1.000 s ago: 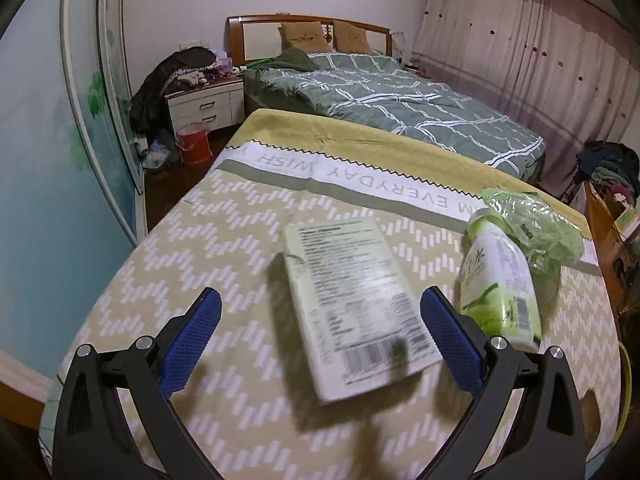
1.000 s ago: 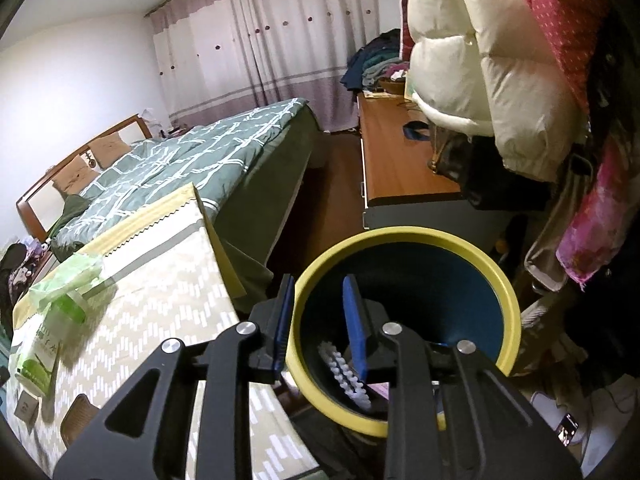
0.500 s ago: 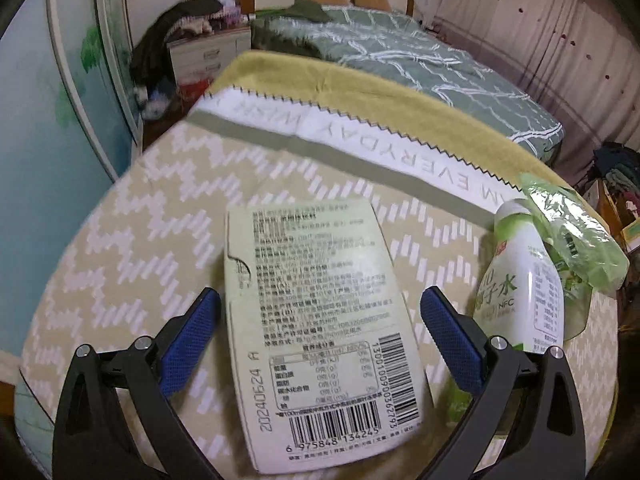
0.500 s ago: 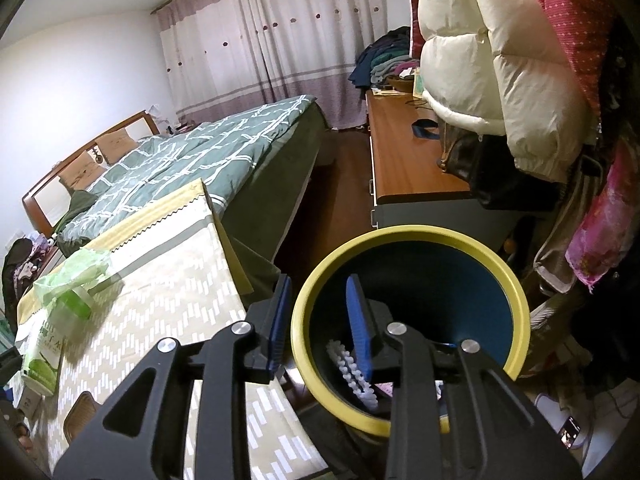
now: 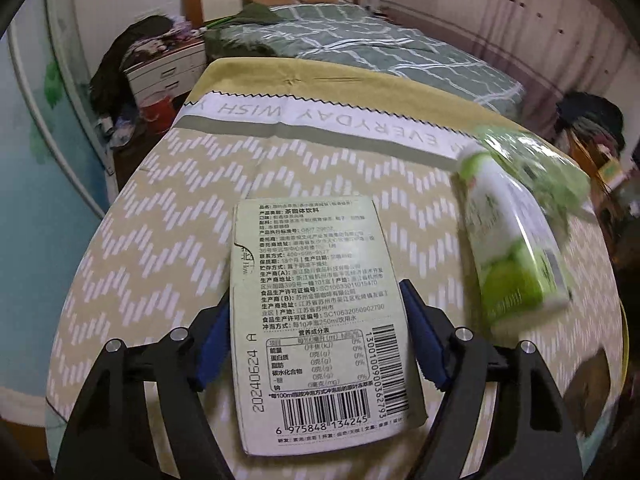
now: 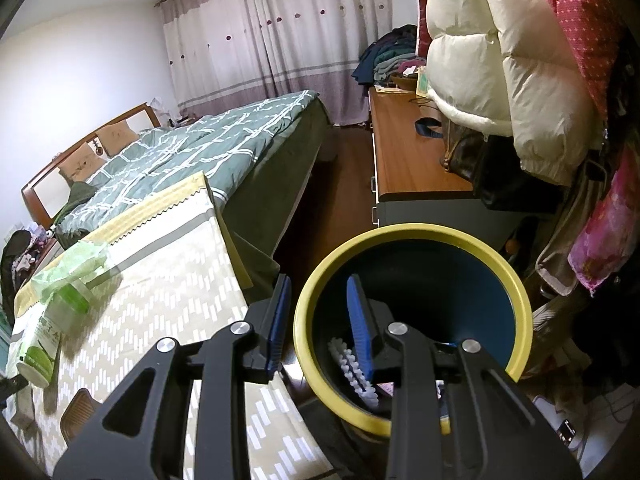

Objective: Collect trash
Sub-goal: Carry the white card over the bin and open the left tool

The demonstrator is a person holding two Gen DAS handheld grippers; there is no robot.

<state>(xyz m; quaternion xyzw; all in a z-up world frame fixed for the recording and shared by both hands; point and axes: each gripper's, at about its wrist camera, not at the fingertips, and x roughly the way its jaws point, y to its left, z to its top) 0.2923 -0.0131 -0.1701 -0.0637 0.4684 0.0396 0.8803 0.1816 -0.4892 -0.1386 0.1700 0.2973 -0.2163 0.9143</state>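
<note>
Fingers clamp packet; bin only right view.

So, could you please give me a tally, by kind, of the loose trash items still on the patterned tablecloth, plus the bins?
Flat printed cartons: 1, the tea carton between the left gripper's pads
Green-and-white bottles: 1, the bottle lying on its side
Green plastic bags: 1, the bag beside the bottle's top
Bins: 1, the yellow-rimmed bin held by the right gripper
Total: 4
</note>
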